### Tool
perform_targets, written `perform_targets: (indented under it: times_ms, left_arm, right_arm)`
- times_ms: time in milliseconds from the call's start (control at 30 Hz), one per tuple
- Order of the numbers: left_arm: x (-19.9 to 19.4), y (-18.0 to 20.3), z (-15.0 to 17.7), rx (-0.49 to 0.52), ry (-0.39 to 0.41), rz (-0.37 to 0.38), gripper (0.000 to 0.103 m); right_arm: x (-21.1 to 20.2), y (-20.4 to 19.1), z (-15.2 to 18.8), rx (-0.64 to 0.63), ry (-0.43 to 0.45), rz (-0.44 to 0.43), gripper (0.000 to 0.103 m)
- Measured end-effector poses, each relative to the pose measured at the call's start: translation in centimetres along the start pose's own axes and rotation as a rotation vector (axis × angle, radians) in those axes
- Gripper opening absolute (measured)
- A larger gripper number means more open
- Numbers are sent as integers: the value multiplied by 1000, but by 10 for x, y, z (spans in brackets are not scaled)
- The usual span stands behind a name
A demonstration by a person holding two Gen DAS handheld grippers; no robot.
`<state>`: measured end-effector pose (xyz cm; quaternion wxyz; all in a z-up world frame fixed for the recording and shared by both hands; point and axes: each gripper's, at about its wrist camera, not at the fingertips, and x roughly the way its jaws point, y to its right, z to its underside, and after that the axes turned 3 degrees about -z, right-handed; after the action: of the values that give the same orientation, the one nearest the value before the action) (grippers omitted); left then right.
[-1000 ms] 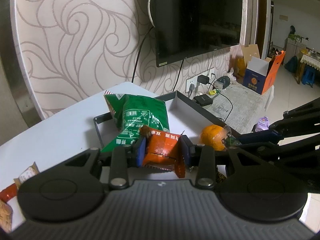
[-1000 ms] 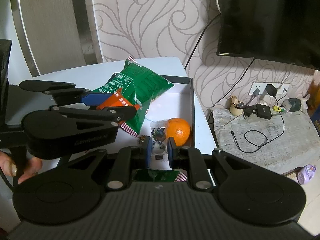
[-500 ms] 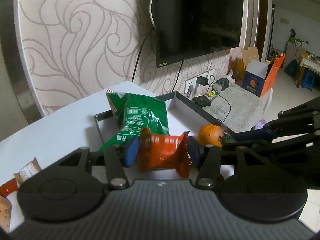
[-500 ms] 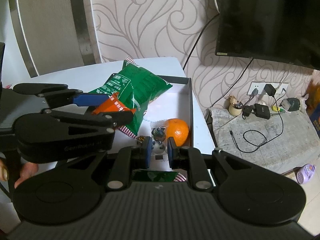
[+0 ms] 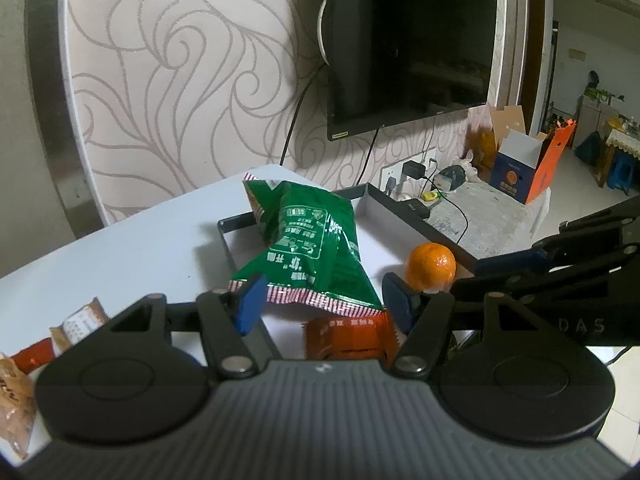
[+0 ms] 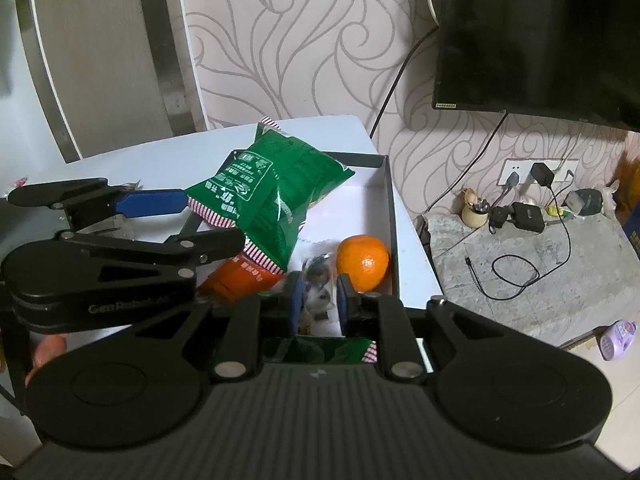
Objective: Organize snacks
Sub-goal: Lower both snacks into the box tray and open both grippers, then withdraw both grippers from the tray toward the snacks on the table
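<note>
The orange snack packet lies in the shallow tray, free between the wide-spread jaws of the left gripper, probably so that it joins the green snack bag and the orange fruit. The right gripper stands narrow around a small dark-wrapped snack, seemingly gripped, just above the tray floor beside the fruit.

The left tool has opened, dropping the orange packet into the box.
</note>
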<state>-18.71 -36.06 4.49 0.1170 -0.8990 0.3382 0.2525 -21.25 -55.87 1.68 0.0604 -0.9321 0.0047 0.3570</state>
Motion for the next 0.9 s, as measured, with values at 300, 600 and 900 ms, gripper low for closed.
perform_targets:
  times_ms: [300, 600, 900]
  left_arm:
    - [-9, -6, 4, -7, 2, 4, 66]
    - [-29, -28, 12, -23, 14, -18, 66]
    - [-60, -74, 29, -56, 27, -90, 66]
  right_arm:
    - [-10, -10, 2, 7, 23, 21, 48]
    - [-17, -31, -2, -6, 41, 7, 50]
    - [-21, -75, -15, -47, 72, -46, 63]
